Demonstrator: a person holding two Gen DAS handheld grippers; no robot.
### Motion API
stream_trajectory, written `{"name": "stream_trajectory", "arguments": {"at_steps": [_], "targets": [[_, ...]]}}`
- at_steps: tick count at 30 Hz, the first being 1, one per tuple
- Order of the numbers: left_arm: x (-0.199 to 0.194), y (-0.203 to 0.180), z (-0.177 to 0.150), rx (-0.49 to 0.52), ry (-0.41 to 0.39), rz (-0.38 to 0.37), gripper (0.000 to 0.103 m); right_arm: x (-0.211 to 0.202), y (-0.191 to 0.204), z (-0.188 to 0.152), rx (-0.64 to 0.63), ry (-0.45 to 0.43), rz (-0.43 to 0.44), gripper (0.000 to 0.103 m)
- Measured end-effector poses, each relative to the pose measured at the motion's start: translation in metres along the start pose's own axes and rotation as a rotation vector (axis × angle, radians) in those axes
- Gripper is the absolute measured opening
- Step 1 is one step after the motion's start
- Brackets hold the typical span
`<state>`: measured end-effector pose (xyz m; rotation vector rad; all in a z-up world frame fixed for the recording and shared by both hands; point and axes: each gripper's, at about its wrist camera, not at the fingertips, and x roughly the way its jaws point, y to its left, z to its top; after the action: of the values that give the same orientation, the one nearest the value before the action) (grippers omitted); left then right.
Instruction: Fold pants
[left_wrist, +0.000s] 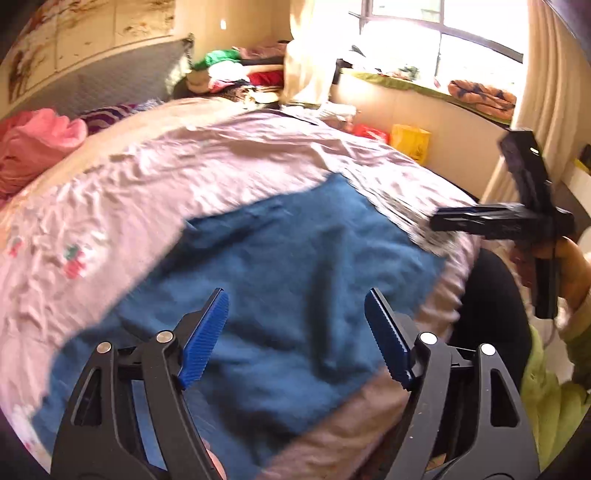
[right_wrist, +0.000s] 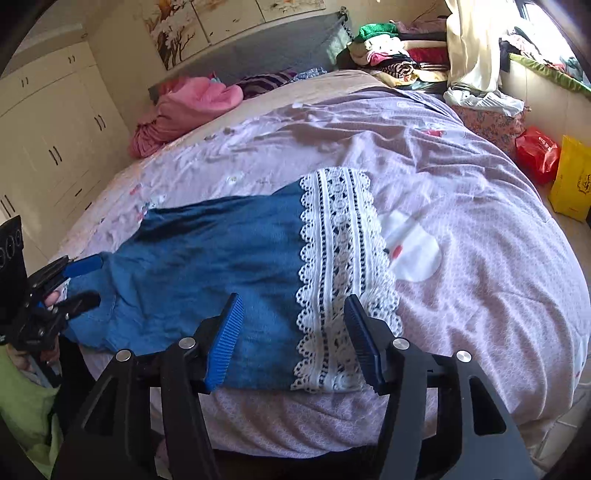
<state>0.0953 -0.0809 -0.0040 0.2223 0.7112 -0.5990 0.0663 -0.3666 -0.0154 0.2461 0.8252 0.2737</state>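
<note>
both grippers, left gripper (left_wrist: 295, 339) and right gripper (right_wrist: 293, 341), hang spread and empty over the blue pants (right_wrist: 221, 266). looks pre-fold; next, pinch the lace hem (right_wrist: 340, 277) between the right jaws.

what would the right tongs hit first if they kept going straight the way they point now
Most likely the blue pants, near their white lace hem. The open right tongs aim down at that spot on the bed; depth is hard to judge.
</note>
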Motion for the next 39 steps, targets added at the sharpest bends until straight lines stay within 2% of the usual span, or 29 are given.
{"name": "stream_trajectory", "arguments": {"at_steps": [2,4,11,12,13,14,15,16,21,23,26,28,31,34,35,36,39], "targets": [[0.012,0.015,0.016,0.005,0.024,0.081,0.069,0.001,-0.007,0.011,0.003,-0.006,-0.018,0.058],[0.026,0.032,0.027,-0.008,0.056,0.109,0.069,0.003,-0.014,0.022,0.004,-0.016,-0.016,0.059],[0.077,0.070,0.038,-0.038,0.177,0.106,0.068,0.027,-0.033,0.056,-0.010,-0.009,-0.022,0.064],[0.085,0.075,0.038,-0.065,0.190,0.079,0.064,0.033,-0.036,0.060,-0.007,0.003,-0.019,0.064],[0.091,0.079,0.038,-0.093,0.204,0.048,0.046,0.039,-0.039,0.064,-0.002,0.012,-0.011,0.064],[0.096,0.081,0.038,-0.120,0.213,0.027,0.034,0.045,-0.042,0.067,0.010,0.021,-0.014,0.064],[0.102,0.086,0.038,-0.159,0.227,-0.004,0.014,0.051,-0.043,0.069,0.014,0.034,-0.009,0.064],[0.109,0.090,0.037,-0.192,0.242,-0.016,0.012,0.057,-0.045,0.071,0.016,0.046,0.000,0.064],[0.115,0.114,0.042,-0.327,0.214,-0.060,0.009,0.069,-0.049,0.090,0.035,0.039,0.016,0.064],[0.124,0.115,0.037,-0.341,0.242,-0.055,0.010,0.079,-0.052,0.098,0.043,0.060,0.024,0.064],[0.128,0.114,0.031,-0.351,0.239,-0.063,0.014,0.098,-0.060,0.105,0.076,0.102,0.054,0.064],[0.126,0.117,0.033,-0.374,0.234,-0.096,0.027,0.109,-0.065,0.108,0.096,0.127,0.089,0.063],[0.127,0.116,0.034,-0.362,0.238,-0.100,0.031,0.123,-0.062,0.107,0.079,0.161,0.125,0.046],[0.131,0.114,0.034,-0.354,0.240,-0.098,0.030,0.128,-0.059,0.102,0.070,0.174,0.138,0.036],[0.131,0.113,0.034,-0.354,0.241,-0.102,0.026,0.126,-0.058,0.101,0.066,0.163,0.141,0.030],[0.132,0.114,0.035,-0.359,0.243,-0.114,0.014,0.122,-0.056,0.101,0.060,0.148,0.150,0.025],[0.127,0.114,0.037,-0.365,0.225,-0.116,0.008,0.099,-0.045,0.099,0.008,0.069,0.155,0.019]]}}
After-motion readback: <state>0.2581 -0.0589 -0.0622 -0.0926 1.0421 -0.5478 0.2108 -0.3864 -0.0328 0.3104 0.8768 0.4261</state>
